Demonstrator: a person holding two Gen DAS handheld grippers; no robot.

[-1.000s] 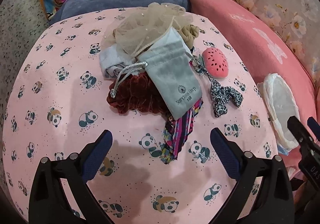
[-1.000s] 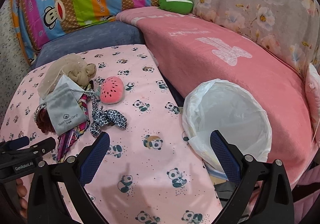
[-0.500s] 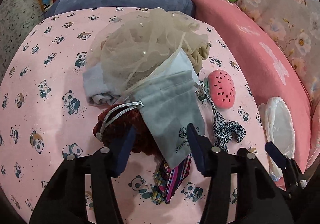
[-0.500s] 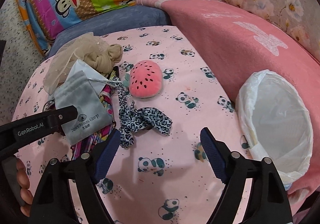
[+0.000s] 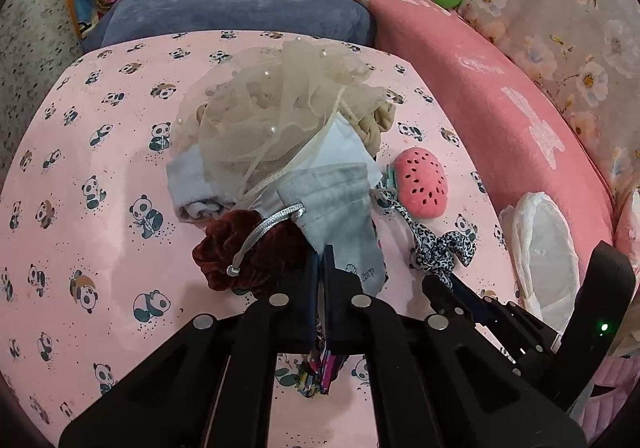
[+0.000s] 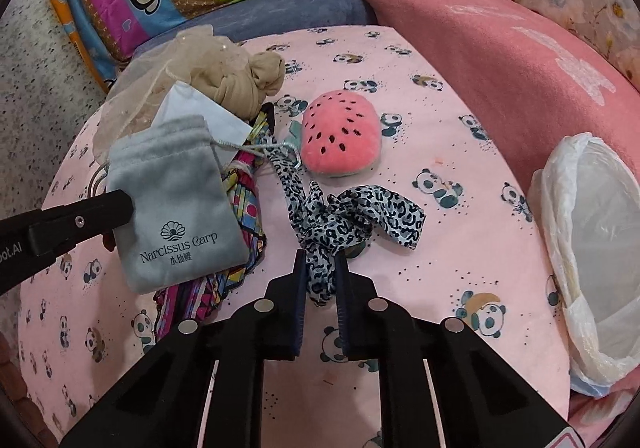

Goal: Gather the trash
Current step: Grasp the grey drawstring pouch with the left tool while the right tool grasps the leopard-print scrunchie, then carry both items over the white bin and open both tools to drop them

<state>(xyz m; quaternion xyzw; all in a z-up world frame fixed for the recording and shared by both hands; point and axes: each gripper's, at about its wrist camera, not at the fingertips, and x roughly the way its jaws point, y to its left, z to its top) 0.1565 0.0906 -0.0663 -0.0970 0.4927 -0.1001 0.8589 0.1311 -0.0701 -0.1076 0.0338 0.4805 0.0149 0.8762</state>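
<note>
A heap of cloth scraps lies on the pink panda-print surface (image 5: 100, 167). My left gripper (image 5: 321, 250) is shut on the left lower edge of the grey drawstring pouch (image 5: 344, 215), beside a maroon scrunchie (image 5: 240, 252). The pouch (image 6: 176, 199) also shows in the right wrist view, with a left finger (image 6: 100, 217) at its edge. My right gripper (image 6: 320, 260) is closing, its pads pressing on the near end of the leopard-print ribbon (image 6: 360, 215). A white-lined trash bin (image 6: 600, 228) stands open at the right.
A pink watermelon plush (image 6: 340, 135) lies just beyond the ribbon. Beige mesh fabric (image 5: 272, 119), a knotted beige stocking (image 6: 248, 83) and a striped colourful cloth (image 6: 244, 203) lie around the pouch. A pink blanket (image 6: 500, 59) and cushions border the far side.
Both grippers went from wide open to closed. The left moved forward onto the pouch's edge. The right dropped and moved left onto the leopard ribbon.
</note>
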